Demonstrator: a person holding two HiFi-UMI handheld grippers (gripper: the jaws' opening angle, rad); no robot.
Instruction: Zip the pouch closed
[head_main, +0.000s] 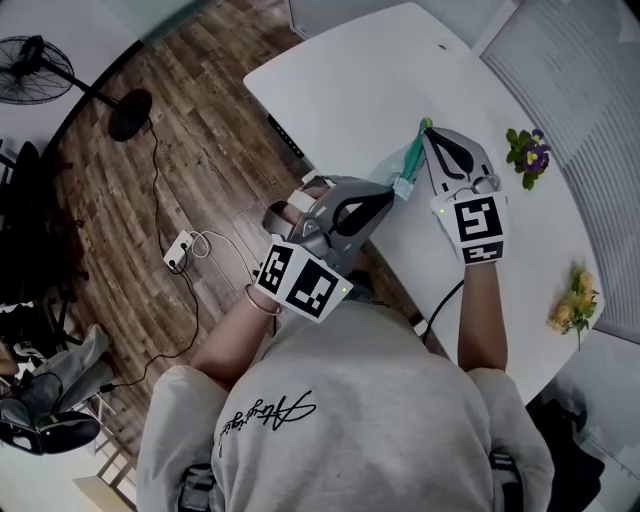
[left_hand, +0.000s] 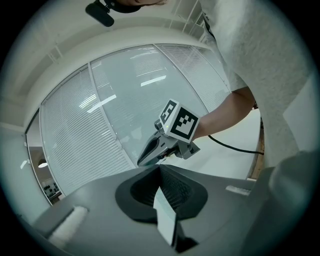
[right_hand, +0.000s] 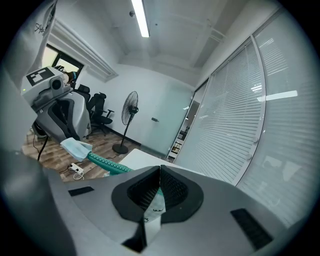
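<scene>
Now, tabletop (head_main: 400, 70): white, rounded, and the landmark for every line below.
Left claw (head_main: 393, 190): just off the tabletop's near edge, out over the wood floor (head_main: 200, 150), aimed in toward the tabletop. Its jaws are together, pinched on the pale end of the pouch, and the left gripper view shows a pale strip nipped right between them.
Right claw (head_main: 427, 130): above the tabletop, a little in from that same edge. Its jaws are together too, clamped on the pouch's other end, with pale fabric caught between them in the right gripper view.
Pouch (head_main: 412, 158): teal and slim, held up in the air and stretched between the two claws. It looks lifted clear of the tabletop rather than resting on it.
Long axis: runs claw to claw, from the tabletop's edge inward, away from the person.
Nearer hand: neither, since each claw has one end. The left holds the end nearest the edge.
Zip pull: too small to spot, so I can't say which claw has it or how far the zip is closed.
Coming move, my read: one claw anchors while the other draws straight along that axis.
</scene>
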